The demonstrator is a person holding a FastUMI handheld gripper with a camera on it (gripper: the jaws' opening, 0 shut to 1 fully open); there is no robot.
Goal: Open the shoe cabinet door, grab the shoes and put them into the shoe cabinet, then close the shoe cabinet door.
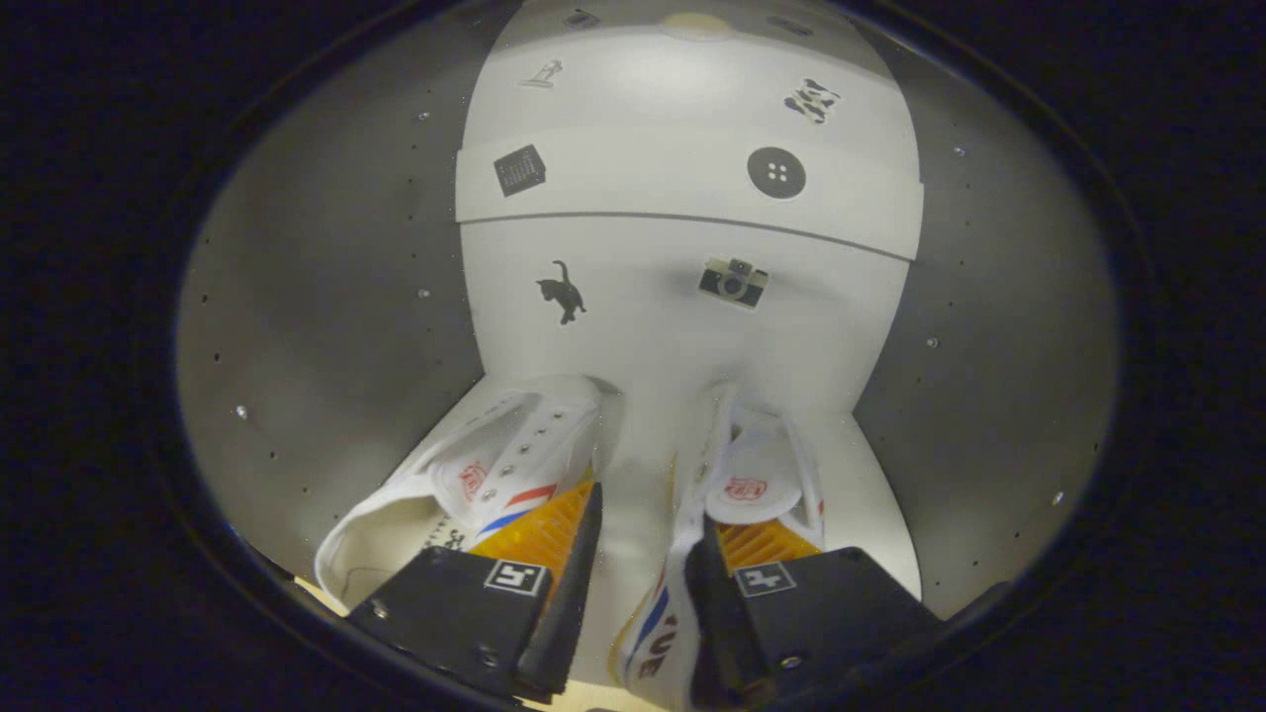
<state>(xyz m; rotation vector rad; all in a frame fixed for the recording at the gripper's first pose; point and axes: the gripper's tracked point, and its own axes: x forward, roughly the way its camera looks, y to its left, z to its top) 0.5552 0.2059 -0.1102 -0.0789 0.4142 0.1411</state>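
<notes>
While the gripper [643, 554] sits inside the shoe cabinet [316, 297], its fingers stand parted with a clear gap between them, and they do not press together on anything. The left finger [574, 564] lies against the inner side of the left shoe [465, 485], a white canvas one with red and blue stripes. The right finger [707, 583] lies by the side wall of the right shoe [752, 485], whose opening and tongue show just ahead of that finger. Whether either finger truly touches its shoe I cannot tell. Both shoes rest on the cabinet's pale floor, toes pointing away from the gripper toward the back panel [682, 326]. Beyond the shoes, that panel carries small stickers: a cat [562, 291], a camera [733, 282], a button [776, 173].
</notes>
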